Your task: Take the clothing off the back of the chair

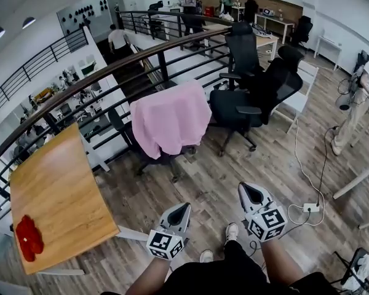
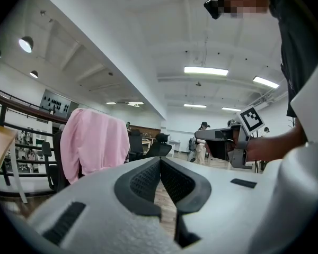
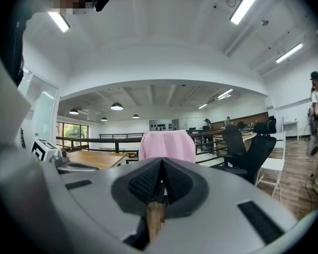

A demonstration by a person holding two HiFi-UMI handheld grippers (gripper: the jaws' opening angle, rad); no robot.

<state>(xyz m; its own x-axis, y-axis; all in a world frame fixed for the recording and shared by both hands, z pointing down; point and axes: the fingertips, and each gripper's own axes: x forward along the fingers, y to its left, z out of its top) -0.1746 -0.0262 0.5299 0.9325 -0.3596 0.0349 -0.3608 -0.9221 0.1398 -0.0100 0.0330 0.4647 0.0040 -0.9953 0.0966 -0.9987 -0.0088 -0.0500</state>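
Observation:
A pink garment [image 1: 170, 118] hangs over the back of a dark office chair [image 1: 149, 155] beside the railing. It also shows in the left gripper view as the pink garment [image 2: 93, 141] at left, and in the right gripper view as the pink garment [image 3: 167, 145] straight ahead. My left gripper [image 1: 186, 208] is shut and empty, well short of the chair. My right gripper [image 1: 246, 189] is also shut and empty, to the right of the left one. Both point level toward the chair, with bare wooden floor between them and it. The left gripper [image 2: 160, 160] and right gripper [image 3: 161, 161] show their pads pressed together.
A wooden table [image 1: 55, 195] with a red object [image 1: 27, 237] stands at left. A curved railing [image 1: 98, 75] runs behind the chair. Black office chairs [image 1: 252, 88] stand to the right. A cable and power strip [image 1: 310, 207] lie on the floor. A person [image 1: 357, 106] stands far right.

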